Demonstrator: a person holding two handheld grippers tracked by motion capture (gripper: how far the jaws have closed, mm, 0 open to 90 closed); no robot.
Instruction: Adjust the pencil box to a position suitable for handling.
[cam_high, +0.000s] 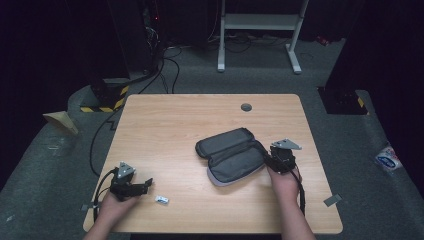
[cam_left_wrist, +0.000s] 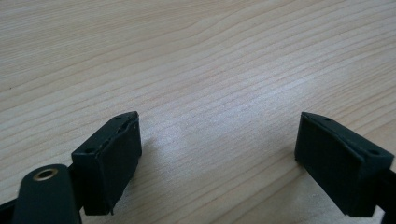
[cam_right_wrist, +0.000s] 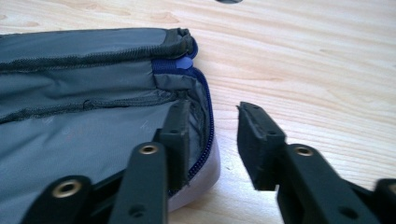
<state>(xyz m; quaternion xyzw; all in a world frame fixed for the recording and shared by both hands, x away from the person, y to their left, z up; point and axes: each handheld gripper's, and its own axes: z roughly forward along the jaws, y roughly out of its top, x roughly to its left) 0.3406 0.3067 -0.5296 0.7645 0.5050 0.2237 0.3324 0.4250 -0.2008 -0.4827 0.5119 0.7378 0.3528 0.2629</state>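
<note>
A grey zip pouch (cam_high: 232, 155) lies open on the wooden table (cam_high: 175, 120), right of centre. My right gripper (cam_high: 269, 159) is at its right end. In the right gripper view the pouch (cam_right_wrist: 93, 116) shows its grey lining and blue zip, and my right gripper (cam_right_wrist: 212, 126) straddles the zip rim. One jaw is inside the pouch and the other outside over bare wood, with a gap left beside the rim, so it is open. My left gripper (cam_high: 147, 184) rests near the front left edge. Its jaws (cam_left_wrist: 217, 154) stand wide open over bare wood, with nothing between them.
A small white object (cam_high: 161, 199) lies on the table just right of the left gripper. A round grey grommet (cam_high: 246, 107) sits near the table's far edge. Cables and a white stand's legs (cam_high: 260, 30) are on the floor beyond.
</note>
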